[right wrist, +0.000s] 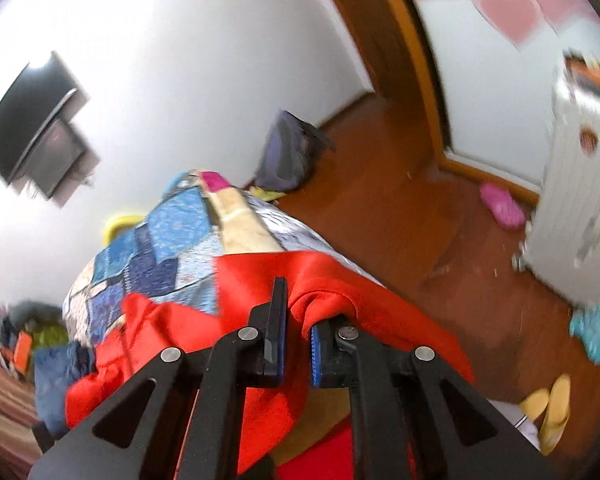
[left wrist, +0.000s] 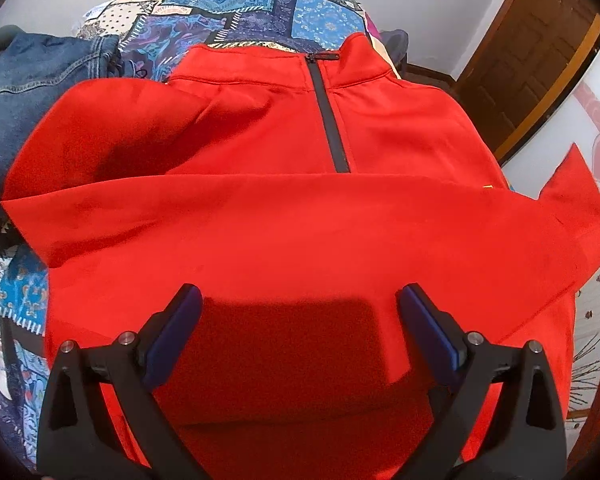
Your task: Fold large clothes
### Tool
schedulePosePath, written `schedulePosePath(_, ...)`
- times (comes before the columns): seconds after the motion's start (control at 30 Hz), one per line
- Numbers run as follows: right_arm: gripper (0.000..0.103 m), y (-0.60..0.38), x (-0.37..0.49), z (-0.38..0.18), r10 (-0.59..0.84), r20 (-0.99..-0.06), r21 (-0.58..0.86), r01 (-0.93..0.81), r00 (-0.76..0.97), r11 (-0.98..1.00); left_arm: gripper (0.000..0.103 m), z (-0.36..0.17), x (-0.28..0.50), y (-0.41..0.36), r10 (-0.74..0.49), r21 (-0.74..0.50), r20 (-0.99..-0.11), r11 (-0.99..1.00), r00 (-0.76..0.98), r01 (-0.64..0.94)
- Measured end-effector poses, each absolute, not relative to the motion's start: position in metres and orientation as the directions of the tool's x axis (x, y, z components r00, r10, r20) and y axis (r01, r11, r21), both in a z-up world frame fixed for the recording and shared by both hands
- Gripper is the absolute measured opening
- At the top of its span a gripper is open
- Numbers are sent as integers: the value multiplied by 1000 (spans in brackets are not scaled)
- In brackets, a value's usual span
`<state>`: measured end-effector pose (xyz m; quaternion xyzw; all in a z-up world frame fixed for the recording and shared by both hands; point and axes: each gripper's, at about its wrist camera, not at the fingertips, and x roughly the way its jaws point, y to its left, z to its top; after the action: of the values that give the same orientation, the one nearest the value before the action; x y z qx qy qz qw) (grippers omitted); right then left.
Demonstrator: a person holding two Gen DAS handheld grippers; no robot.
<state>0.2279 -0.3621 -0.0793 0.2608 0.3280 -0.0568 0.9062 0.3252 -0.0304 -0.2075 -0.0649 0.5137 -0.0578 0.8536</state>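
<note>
A red pullover point(left wrist: 284, 216) with a dark quarter zip point(left wrist: 330, 120) lies face up on a patchwork quilt point(left wrist: 236, 12). One sleeve is folded across the chest toward the right. My left gripper point(left wrist: 298, 302) is open and empty, just above the lower body of the pullover. In the right wrist view my right gripper point(right wrist: 296, 312) is shut on a fold of the red pullover point(right wrist: 332, 292) and holds it lifted off the quilt point(right wrist: 172, 236) at the bed's edge.
Blue denim clothes point(left wrist: 40, 92) lie at the quilt's left. A wooden door point(left wrist: 540, 44) stands at the right. In the right wrist view the brown floor point(right wrist: 400, 216) holds a pink slipper point(right wrist: 502, 204), yellow slippers point(right wrist: 548, 408), a grey bag point(right wrist: 288, 152) and a white cabinet point(right wrist: 580, 184).
</note>
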Motion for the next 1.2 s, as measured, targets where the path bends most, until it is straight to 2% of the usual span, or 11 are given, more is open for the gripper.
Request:
schedulePosePath(0.17, 8, -320, 227, -50, 146, -583, 403, 129, 799, 906, 100, -191, 309, -32, -132, -108, -852, 991, 507, 76)
schedulePosePath(0.37, 8, -267, 225, -54, 258, -609, 360, -28, 750, 933, 100, -164, 289, -26, -126, -73, -808, 991, 575, 114)
schedulePosePath(0.5, 8, -230, 229, -81, 291, -680, 304, -102, 673, 947, 100, -148, 280, -20, -132, -73, -779, 990, 613, 120)
schedulePosePath(0.63, 8, -207, 239, -118, 337, -768, 312, -141, 545, 939, 100, -142, 274, -15, -113, -51, -763, 992, 636, 116)
schedulePosePath(0.8, 9, -190, 236, -141, 318, -837, 287, -137, 446, 948, 100, -140, 266, -9, -111, -47, -754, 992, 647, 115)
schedulePosePath(0.83, 12, -189, 235, -142, 319, -846, 286, -142, 427, 948, 100, -140, 264, -8, -114, -50, -753, 992, 648, 115)
schedulePosePath(0.9, 26, -184, 229, -144, 320, -862, 281, -153, 394, 947, 100, -141, 262, -6, -116, -55, -753, 992, 648, 114)
schedulePosePath(0.93, 46, -184, 227, -142, 319, -865, 280, -156, 386, 947, 100, -141, 262, -6, -114, -53, -753, 992, 649, 112)
schedulePosePath(0.97, 60, -185, 225, -140, 314, -868, 274, -155, 386, 949, 100, -140, 261, -6, -110, -49, -751, 993, 650, 111)
schedulePosePath(1.1, 63, -193, 213, -119, 279, -843, 238, -146, 461, 960, 100, -138, 259, -9, -106, -41, -743, 993, 661, 113)
schedulePosePath(1.2, 63, -206, 210, -103, 294, -817, 262, -136, 496, 956, 100, -135, 257, -11, -109, -41, -736, 992, 668, 116)
